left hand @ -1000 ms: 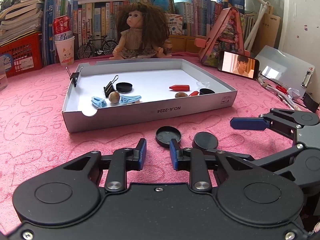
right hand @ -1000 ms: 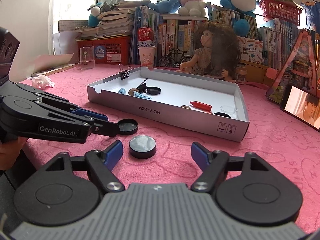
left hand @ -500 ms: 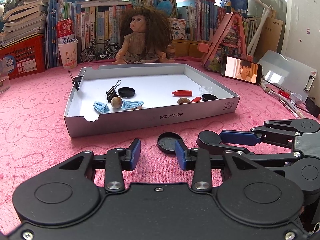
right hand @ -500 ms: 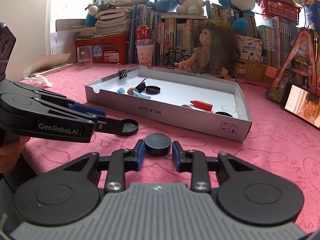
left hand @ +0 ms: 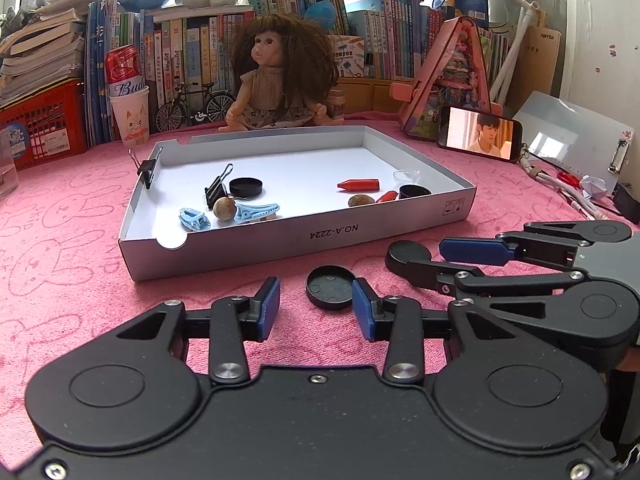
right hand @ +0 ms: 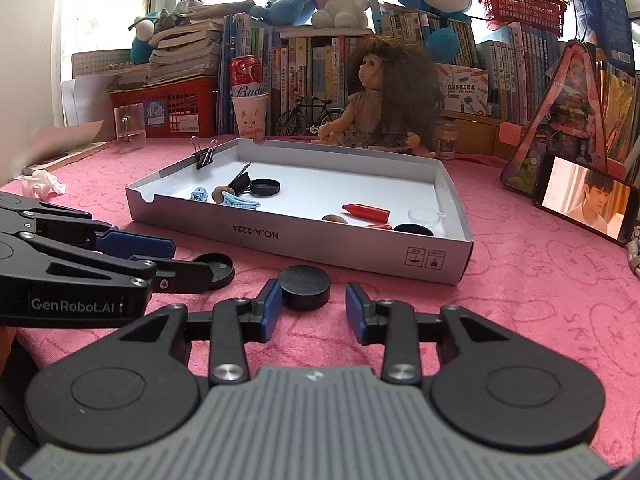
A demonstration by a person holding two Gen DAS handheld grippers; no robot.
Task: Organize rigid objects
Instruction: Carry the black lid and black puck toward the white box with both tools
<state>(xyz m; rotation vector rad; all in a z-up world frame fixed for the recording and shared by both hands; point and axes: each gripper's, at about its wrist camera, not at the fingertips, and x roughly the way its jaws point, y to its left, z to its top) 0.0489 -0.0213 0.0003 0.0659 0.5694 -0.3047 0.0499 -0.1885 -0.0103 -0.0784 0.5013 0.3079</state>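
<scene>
Both claws sit low over the pink counter (left hand: 72,216), in front of the near wall of the white tray (left hand: 328,236).

Left claw (left hand: 316,308): jaws apart, having just been opening. The open lid (left hand: 330,286), hollow side up, lies flat on the counter just ahead of the tips, its edge next to the right pad; neither pad presses on it. In the right wrist view the same lid (right hand: 218,268) shows at the tip of the left claw's finger.

Right claw (right hand: 312,308): jaws apart, having just been opening again. The black puck (right hand: 305,286) rests on the counter between the pads. The left pad lies against its side or nearly so, I cannot tell which; the right pad stands clear, so it is not clamped. In the left wrist view the puck (left hand: 408,252) sits at the claw's tip, near the tray's front wall.

Tray contents, left part: binder clip (left hand: 218,188), black cap (left hand: 246,187), brown nut (left hand: 224,209), two blue clips (left hand: 256,213). A second binder clip (left hand: 146,168) is clamped on the left wall. Right part: red crayon (left hand: 358,185), second nut (left hand: 361,200), small clear dish (left hand: 407,175), another black cap (left hand: 414,191) in the near right corner.

Behind the tray: doll (left hand: 280,80) at the far edge; phone (left hand: 480,133), screen lit, to the right.
</scene>
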